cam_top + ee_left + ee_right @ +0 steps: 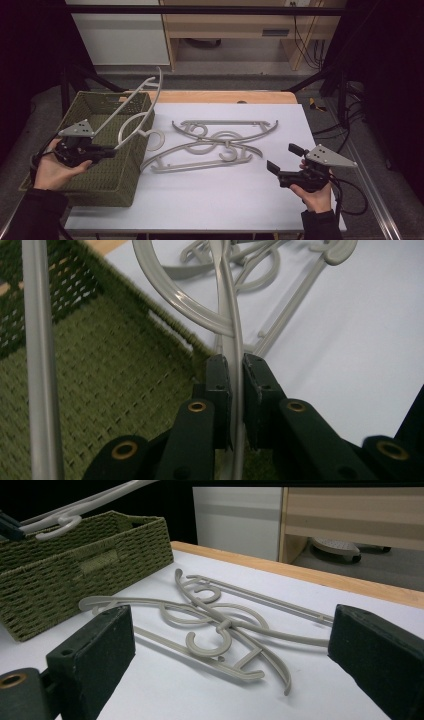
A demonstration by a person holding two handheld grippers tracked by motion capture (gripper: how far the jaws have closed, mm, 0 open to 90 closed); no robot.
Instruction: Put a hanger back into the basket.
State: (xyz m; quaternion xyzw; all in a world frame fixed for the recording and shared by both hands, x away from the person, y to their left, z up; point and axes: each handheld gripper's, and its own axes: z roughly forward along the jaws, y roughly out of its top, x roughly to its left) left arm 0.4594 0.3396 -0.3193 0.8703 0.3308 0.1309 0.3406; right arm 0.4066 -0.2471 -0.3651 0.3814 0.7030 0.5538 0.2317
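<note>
The left gripper (107, 151) has its jaws clenched on a grey hanger (135, 107), whose thin arm runs straight up between them. The hanger slants up and away from the jaws, above the green basket (107, 177). The right gripper (280, 159) has its jaws spread wide with nothing between them. Ahead of those jaws, more hangers (220, 625) lie tangled on the white counter (225, 195).

- A white table top (235, 195) with a wooden strip (225, 96) along its far edge.
- Beyond it a grey floor (240, 67), a white cabinet (122, 37) and a light wooden desk (235, 22) (cables (310, 47) hang beside its right leg).
- A dark bar (200, 9) crosses the top; both sides lie in shadow.
- Black cables (345, 132) trail on the right.
</note>
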